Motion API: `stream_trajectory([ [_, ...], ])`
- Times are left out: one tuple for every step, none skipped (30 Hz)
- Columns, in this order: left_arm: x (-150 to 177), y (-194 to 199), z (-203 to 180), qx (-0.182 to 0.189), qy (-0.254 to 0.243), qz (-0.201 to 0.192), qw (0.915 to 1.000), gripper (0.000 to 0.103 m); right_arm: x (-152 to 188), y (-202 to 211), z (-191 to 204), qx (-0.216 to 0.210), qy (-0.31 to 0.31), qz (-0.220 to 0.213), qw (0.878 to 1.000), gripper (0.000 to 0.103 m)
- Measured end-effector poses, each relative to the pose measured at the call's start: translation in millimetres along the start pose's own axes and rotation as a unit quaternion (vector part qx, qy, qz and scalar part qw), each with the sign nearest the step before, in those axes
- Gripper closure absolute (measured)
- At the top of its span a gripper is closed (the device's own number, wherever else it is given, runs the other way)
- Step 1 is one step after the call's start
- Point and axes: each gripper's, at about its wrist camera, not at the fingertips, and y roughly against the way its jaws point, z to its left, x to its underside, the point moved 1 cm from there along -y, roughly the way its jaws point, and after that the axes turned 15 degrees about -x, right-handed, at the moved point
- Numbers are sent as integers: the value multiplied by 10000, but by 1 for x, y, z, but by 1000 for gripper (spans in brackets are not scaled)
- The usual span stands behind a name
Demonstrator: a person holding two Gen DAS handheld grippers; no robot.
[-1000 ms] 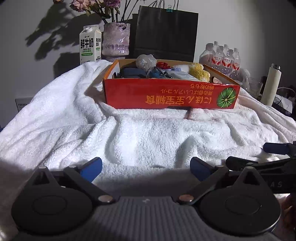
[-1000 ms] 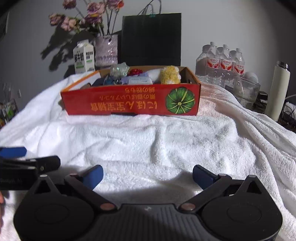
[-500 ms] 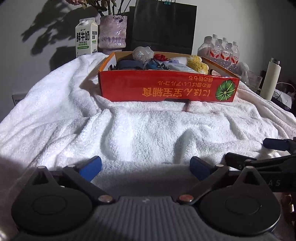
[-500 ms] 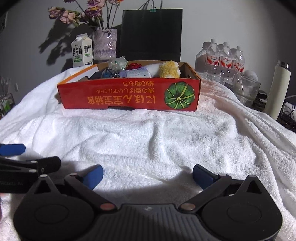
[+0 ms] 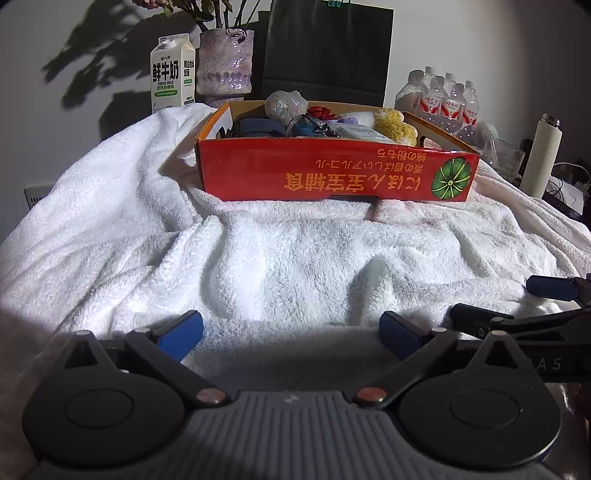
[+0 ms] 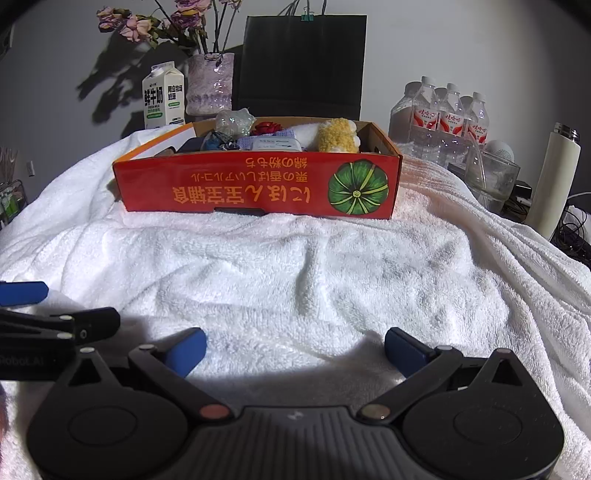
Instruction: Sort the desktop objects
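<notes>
Left gripper (image 5: 291, 334) hovering low over white towel (image 5: 295, 266), fingers spread wide, gripping nothing. Right gripper (image 6: 294, 350) sitting just beside it at 3 o'clock, likewise spread, nothing between its pads. Towel lying bare between grippers and red box (image 6: 258, 184) at 12 o'clock. Box holding sorted items: yellow sponge (image 6: 338, 136), crumpled plastic (image 5: 284, 104), red flower (image 6: 266, 128). Behind box: milk carton (image 5: 173, 74), vase (image 5: 226, 61), black bag (image 6: 301, 66). Water bottles (image 6: 439, 118) standing at 2 o'clock.

Room's pretty dim, but a hard light hits the white towel (image 5: 295, 258) and nearly blows it out. My grippers throw a dark shadow at the bottom. The flowers (image 6: 166, 22) cast crisp shadows on the wall. Fisheye bends and darkens the corners.
</notes>
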Motion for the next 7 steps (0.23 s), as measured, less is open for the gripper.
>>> stream_trajectory([
  [0, 0, 0, 1, 1, 1, 10000, 0, 0, 0, 0, 0, 1, -1, 10000, 0],
  [0, 0, 0, 0, 0, 0, 10000, 0, 0, 0, 0, 0, 0, 0, 10000, 0],
  [0, 0, 0, 1, 1, 0, 10000, 0, 0, 0, 0, 0, 0, 0, 10000, 0],
  [0, 0, 0, 4, 2, 1, 10000, 0, 0, 0, 0, 0, 1, 0, 10000, 0],
  [0, 0, 0, 9, 5, 1, 10000, 0, 0, 0, 0, 4, 5, 1, 10000, 0],
  [0, 0, 0, 7, 4, 2, 10000, 0, 0, 0, 0, 6, 7, 2, 10000, 0],
  [0, 0, 0, 6, 4, 2, 10000, 0, 0, 0, 0, 4, 3, 1, 10000, 0],
])
